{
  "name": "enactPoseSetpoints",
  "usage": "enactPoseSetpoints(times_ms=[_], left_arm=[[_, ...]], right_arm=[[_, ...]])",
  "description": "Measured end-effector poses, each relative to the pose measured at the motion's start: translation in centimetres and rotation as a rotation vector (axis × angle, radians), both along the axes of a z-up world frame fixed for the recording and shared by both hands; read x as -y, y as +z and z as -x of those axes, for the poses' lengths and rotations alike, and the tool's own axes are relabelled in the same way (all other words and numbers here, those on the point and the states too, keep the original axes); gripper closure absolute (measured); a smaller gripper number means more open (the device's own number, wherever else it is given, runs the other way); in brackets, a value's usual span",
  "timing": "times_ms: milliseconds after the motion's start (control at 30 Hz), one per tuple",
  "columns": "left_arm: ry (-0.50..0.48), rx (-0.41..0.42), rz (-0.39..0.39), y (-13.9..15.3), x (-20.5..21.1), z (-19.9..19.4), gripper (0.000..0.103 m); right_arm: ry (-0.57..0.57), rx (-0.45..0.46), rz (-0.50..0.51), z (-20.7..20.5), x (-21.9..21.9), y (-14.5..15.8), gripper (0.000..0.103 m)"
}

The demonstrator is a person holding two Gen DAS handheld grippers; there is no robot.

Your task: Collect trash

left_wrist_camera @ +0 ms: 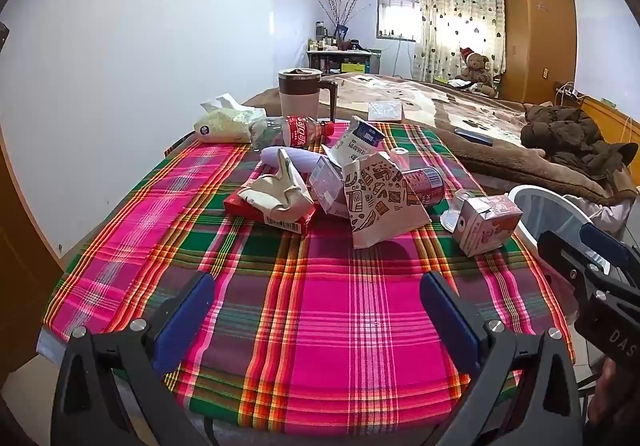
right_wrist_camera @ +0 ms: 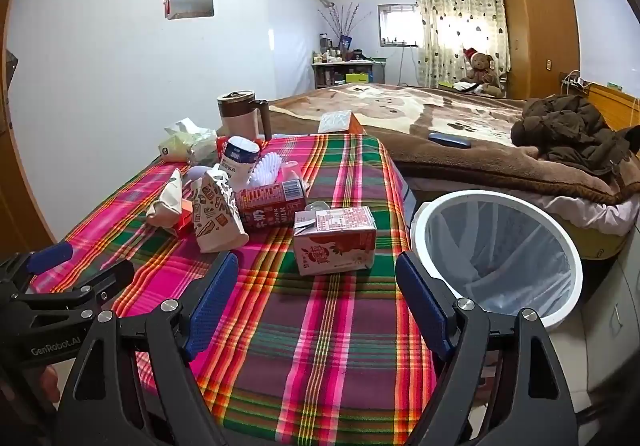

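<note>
We hold both grippers low over the near edge of the counter, which is covered by a bright plaid cloth. The left gripper has its blue fingers spread wide and released, with nothing but bare cloth between them. The right gripper is the same, its fingers apart and gripping nothing, and it sits toward the near right corner.

Just beyond the right gripper, close to the right edge, a small pink drink carton lies on its side. Beside that edge, on the floor and off the counter, stands a white bin lined with a clear bag; we cannot tell whether it touches the counter.

Further in, around the middle of the counter, the rest of the trash sits in a heap: a patterned paper bag, a red milk carton lying on its side behind it, a flat red box with a crumpled cream wrapper on top, and a white and blue pouch leaning upright. A red-labelled bottle lies on its side behind them.

Along the far edge we see a soft pack of tissues at the far left and a tall mug with a brown lid and handle. Past the counter is a bed with a brown blanket, a dark coat piled on it and a teddy bear at its far end
</note>
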State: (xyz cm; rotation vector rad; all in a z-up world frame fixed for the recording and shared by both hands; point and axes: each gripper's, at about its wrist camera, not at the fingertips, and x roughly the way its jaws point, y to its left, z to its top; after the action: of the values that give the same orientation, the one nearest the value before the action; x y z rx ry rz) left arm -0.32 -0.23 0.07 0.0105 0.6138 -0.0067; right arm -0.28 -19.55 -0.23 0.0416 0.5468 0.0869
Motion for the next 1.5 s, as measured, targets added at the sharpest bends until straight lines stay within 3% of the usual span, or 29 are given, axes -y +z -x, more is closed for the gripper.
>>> enactPoseSetpoints(times_ms=[567, 1500], left_arm=[[-0.02, 0.074, -0.023, 1.6, 0.6, 0.7, 0.0], [-0.008, 0.066, 0.003, 1.6, -0.1, 0.6, 0.0]], right_arm=[[-0.002, 0.038, 0.0, 0.3, 0.0, 0.8, 0.02], [0.0, 0.044, 0.005, 0.4, 0.0, 0.8, 0.02]])
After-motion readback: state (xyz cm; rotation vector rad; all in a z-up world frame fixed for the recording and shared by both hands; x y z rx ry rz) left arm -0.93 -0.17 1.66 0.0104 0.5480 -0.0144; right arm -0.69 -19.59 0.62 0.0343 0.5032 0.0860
